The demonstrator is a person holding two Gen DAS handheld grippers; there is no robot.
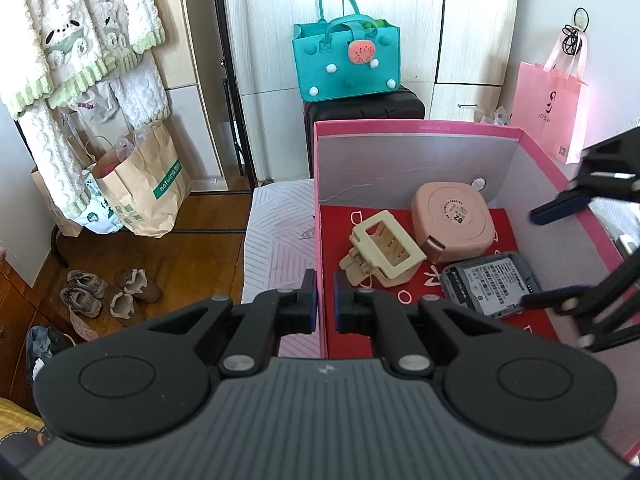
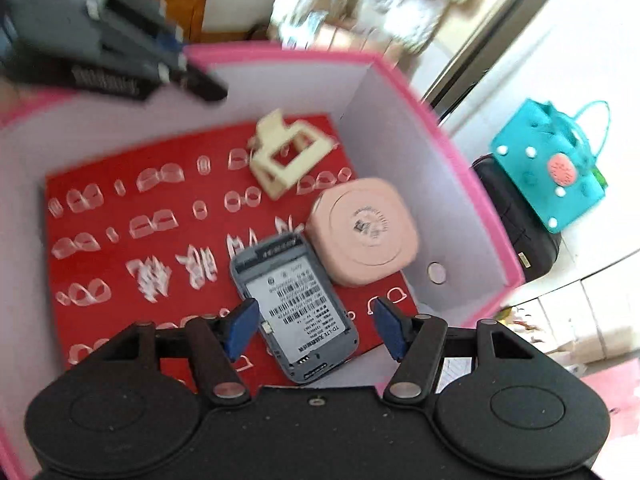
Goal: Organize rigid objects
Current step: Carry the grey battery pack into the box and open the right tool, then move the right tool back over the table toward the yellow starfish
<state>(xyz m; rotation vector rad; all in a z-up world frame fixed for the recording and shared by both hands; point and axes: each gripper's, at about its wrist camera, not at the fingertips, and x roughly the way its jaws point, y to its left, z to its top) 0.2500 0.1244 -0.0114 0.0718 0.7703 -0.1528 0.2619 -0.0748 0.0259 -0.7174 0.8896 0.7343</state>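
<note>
Now, working from the pink box [image 1: 416, 130] leftward wall across: your left gripper [image 1: 325, 300] is clenched on that wall's rim, so keep it steadying. Inside lie the cream hair claw [image 1: 384, 254], then the pink square case [image 1: 454, 220], then the grey device [image 2: 294, 304]. Your right gripper [image 2: 314, 330] stands released, straddling that device without pressing; lift straight clear of the wall.

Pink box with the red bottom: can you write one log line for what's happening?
pink cardboard box: holds cream hair claw, pink square case, grey device | left gripper: shut on box wall | right gripper: open over device
</note>
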